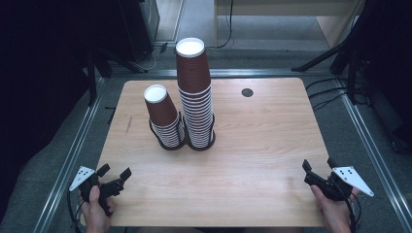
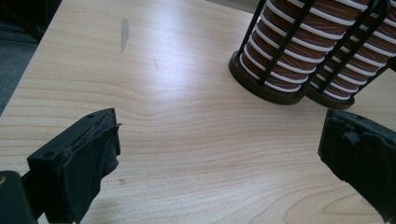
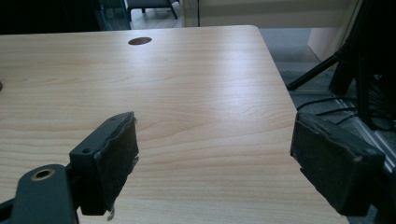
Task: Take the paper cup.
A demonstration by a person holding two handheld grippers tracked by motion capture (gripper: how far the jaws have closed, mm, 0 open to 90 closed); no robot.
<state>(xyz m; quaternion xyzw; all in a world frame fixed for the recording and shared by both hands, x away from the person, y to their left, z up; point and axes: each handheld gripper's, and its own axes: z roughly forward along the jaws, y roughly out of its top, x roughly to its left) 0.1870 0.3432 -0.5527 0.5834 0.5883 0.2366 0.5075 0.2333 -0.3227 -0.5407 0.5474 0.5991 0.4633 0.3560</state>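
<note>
Two stacks of brown paper cups with white rims stand upside down on the desk, left of its middle and nearer the far edge. The taller stack (image 1: 195, 92) rises straight; the shorter stack (image 1: 164, 118) stands just beside it on the left, its top cups tilting leftward. Each sits in a black wire holder (image 2: 275, 70) with a round base, the two bases touching.

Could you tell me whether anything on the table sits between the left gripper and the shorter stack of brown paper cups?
Nothing visible does. The left gripper hangs open at the near left corner, and only bare light wooden tabletop lies between it and the shorter stack of brown paper cups in its black wire holder.
</note>
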